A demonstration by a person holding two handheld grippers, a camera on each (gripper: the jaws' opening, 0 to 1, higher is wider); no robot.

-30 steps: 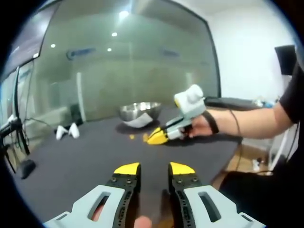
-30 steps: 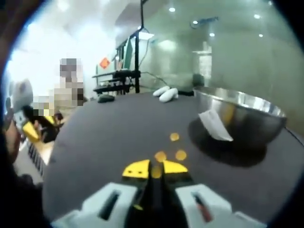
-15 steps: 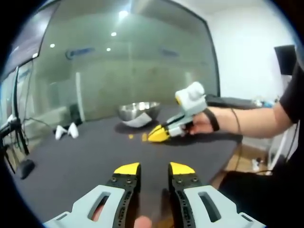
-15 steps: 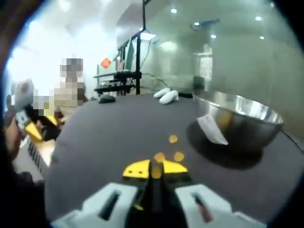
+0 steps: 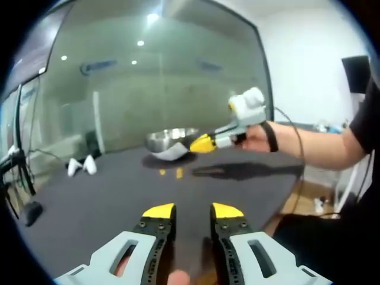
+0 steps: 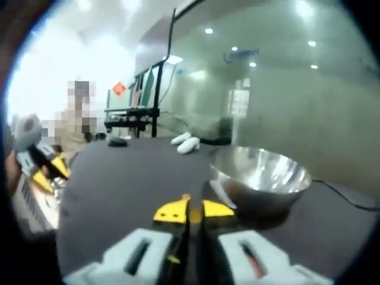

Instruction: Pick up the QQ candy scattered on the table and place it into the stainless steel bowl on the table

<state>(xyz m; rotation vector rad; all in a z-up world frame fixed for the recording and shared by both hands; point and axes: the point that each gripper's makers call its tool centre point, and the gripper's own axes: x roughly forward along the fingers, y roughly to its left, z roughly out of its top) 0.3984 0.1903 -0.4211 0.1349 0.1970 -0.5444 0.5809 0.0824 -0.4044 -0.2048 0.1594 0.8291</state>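
Dark table (image 5: 89, 202) bearing one stainless steel bowl (image 6: 261, 178), two white objects (image 5: 80, 166) and two loose orange QQ candies (image 5: 171, 173). Right gripper (image 6: 190, 209), raised beside the bowl, jaws clamped on a third candy (image 6: 193, 214). Left gripper (image 5: 192, 211): jaws apart, empty.

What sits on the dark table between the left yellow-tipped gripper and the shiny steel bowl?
In the left gripper view, two orange candies lie between the left gripper and the stainless steel bowl.

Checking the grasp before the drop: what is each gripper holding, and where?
Right gripper pinches an orange candy between its yellow tips. Left gripper is open, holding nothing.
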